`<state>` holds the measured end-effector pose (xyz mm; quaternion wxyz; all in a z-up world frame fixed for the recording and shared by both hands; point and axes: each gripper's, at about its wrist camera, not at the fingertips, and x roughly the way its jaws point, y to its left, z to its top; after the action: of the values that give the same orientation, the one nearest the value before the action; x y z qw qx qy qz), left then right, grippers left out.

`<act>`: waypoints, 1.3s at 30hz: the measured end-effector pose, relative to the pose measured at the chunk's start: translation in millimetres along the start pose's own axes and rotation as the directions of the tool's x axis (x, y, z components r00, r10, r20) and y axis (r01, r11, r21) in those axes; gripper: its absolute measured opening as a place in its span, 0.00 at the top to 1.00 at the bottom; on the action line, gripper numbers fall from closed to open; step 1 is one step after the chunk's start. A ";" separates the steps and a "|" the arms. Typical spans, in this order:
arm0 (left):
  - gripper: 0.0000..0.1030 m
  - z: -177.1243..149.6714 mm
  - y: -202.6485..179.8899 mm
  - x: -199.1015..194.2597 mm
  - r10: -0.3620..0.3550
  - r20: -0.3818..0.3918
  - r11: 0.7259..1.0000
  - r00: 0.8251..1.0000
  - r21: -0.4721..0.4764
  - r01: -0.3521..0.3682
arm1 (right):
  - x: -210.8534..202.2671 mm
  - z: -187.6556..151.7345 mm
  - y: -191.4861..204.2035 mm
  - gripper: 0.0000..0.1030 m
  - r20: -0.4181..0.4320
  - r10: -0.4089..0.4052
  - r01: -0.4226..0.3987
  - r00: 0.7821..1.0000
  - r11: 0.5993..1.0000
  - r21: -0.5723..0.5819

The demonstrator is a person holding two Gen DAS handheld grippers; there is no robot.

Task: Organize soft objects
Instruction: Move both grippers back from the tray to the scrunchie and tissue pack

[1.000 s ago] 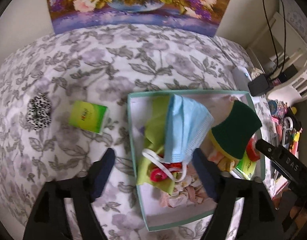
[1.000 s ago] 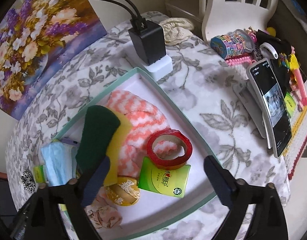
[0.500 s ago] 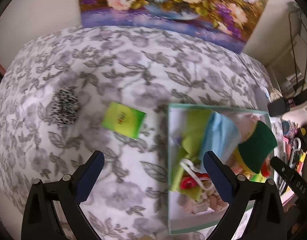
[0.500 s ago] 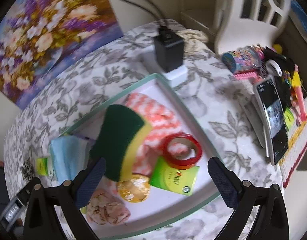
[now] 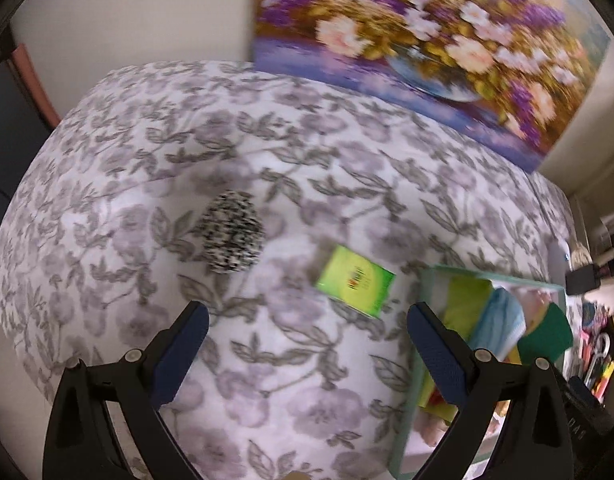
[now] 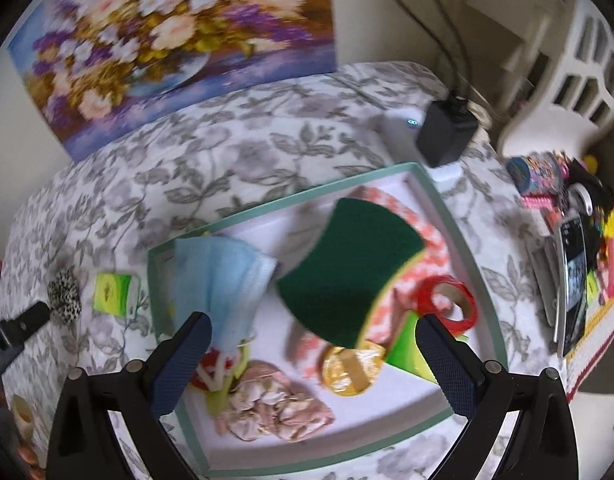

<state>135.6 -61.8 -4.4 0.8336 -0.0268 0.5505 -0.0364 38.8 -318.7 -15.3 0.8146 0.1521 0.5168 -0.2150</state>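
Green tissue pack (image 5: 355, 286) lettering blurs unreadable; left hand-held gripper (image 5: 307, 350) and right hand-held gripper (image 6: 313, 360) gape wide, empty.

Bare floral cloth (image 5: 299, 368) ahead of left gripper (image 5: 305, 334), green packet (image 5: 355, 286) and speckled scrunchie (image 5: 231, 237) beyond

A: What sits in the tray (image 6: 459, 236)?

B: A green sponge (image 6: 347, 272) lies across the middle, over a striped orange cloth (image 6: 431, 240). A blue face mask (image 6: 223, 276) is at the left end, a red tape roll (image 6: 447, 304) at the right, a gold round packet (image 6: 353, 368) and a pink crumpled cloth (image 6: 275, 404) nearer.

A: And outside it?

B: On the flowered worktop (image 6: 227, 152), left of the tray, a green tissue pack (image 6: 113, 292) and just beyond it a spotted scrunchie (image 6: 65, 296).

A: The right tool (image 6: 311, 352)?

B: Spread wide above the tray, gripping nothing.
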 end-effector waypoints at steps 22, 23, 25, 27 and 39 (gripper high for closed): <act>0.04 15.3 86.9 9.8 0.073 -0.012 0.985 0.997 -0.155 -0.074 | -0.4 -12.9 115.8 0.00 -0.014 0.061 -0.062 0.998 0.981 -0.184; 0.04 15.9 90.5 10.6 0.073 -0.014 0.984 0.997 -0.164 -0.074 | -0.1 -14.0 121.3 0.00 -0.014 0.061 -0.063 0.998 0.979 -0.196; 0.04 16.3 99.7 11.3 0.072 -0.015 0.981 0.997 -0.181 -0.074 | 1.1 -16.6 133.5 0.00 -0.016 0.063 -0.065 0.998 0.971 -0.228; 0.04 17.2 106.2 12.0 0.076 -0.015 0.979 0.997 -0.191 -0.077 | 2.9 -18.7 145.2 0.00 -0.020 0.070 -0.072 0.997 0.965 -0.252; 0.04 28.8 129.6 28.2 0.061 -0.020 0.972 0.998 -0.228 -0.064 | 23.9 -24.0 193.8 0.00 -0.049 0.156 -0.164 0.987 0.944 -0.287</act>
<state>177.1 64.9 -29.9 0.8223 -0.1048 0.5568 0.0534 127.4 -145.1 -42.1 0.8362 0.0749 0.5390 -0.0681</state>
